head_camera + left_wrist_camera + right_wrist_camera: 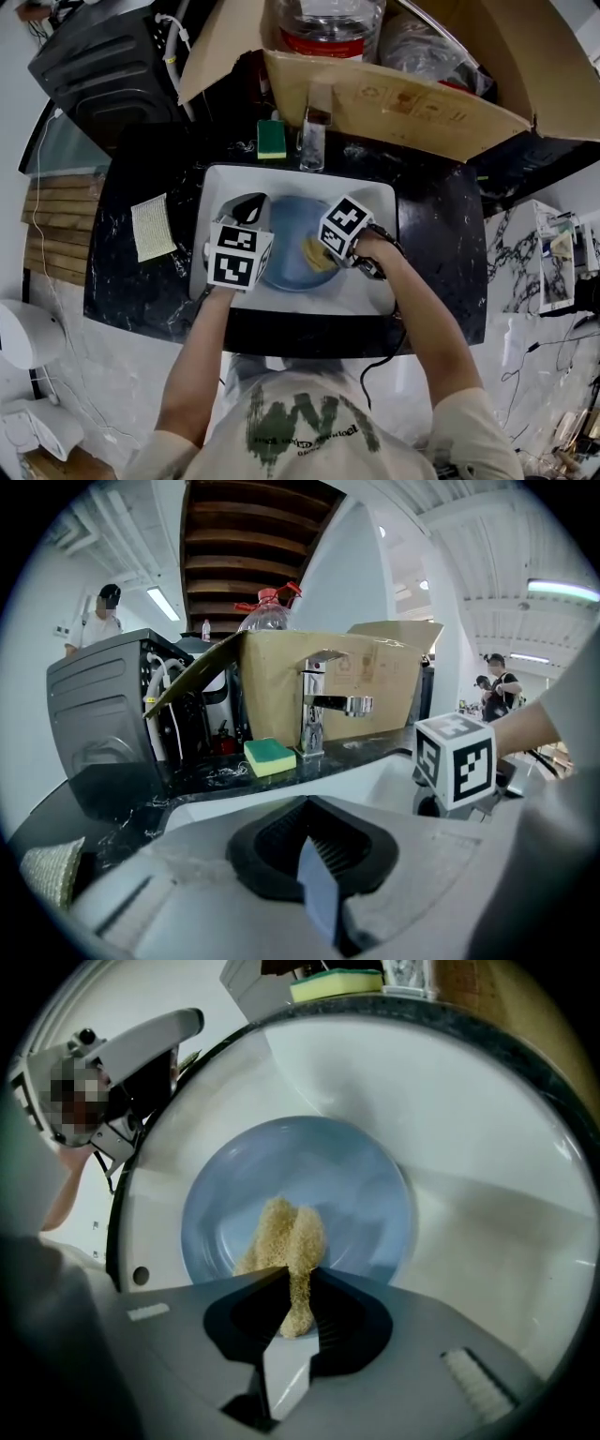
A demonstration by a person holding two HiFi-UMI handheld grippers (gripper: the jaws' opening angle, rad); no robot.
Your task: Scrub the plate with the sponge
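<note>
A blue plate (pixel 291 246) (pixel 319 1180) lies in the white sink (pixel 377 202). My left gripper (pixel 258 217) (pixel 314 855) is shut on the plate's left rim, which shows as a thin blue edge (pixel 319 900) between the jaws. My right gripper (pixel 321 251) (pixel 292 1274) is shut on a tan, coarse sponge (pixel 316 255) (pixel 286 1237). The sponge is folded between the jaws and its free end rests on the plate's inner face, near the front rim. The right gripper's marker cube (pixel 457 759) shows at the right of the left gripper view.
A green and yellow sponge (pixel 272 139) (pixel 269 757) lies on the black counter beside the faucet (pixel 314 141) (pixel 319 705). An open cardboard box (pixel 403 98) stands behind the sink. A woven tan cloth (pixel 152 227) lies on the counter to the left.
</note>
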